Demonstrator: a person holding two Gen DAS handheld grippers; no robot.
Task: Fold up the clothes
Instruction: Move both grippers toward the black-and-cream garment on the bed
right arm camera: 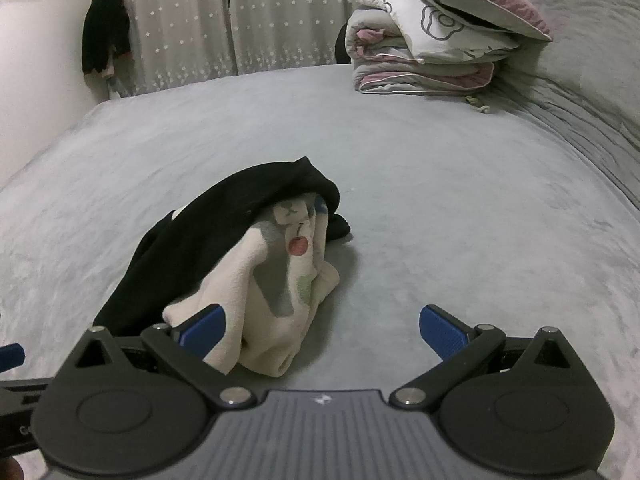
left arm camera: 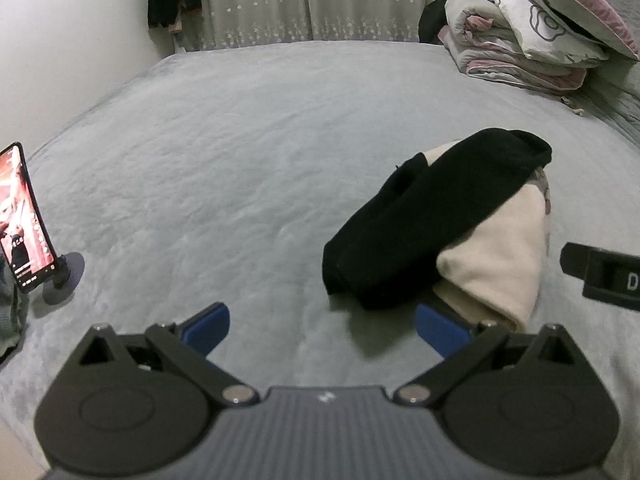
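Clothes: black garment (left arm camera: 436, 208) draped over a cream printed one (left arm camera: 496, 268), heaped on the grey bed (left arm camera: 240, 152).
Left gripper (left arm camera: 322, 326): spread wide, empty, just left of the heap.
Right gripper (right arm camera: 322, 326): spread wide, empty; left pad (right arm camera: 204, 330) in front of the cream cloth.
Bedding: folded quilt (right arm camera: 420, 64) with pillows on top, at the far corner.
Phone (left arm camera: 24, 216): on a stand, left edge of the bed.
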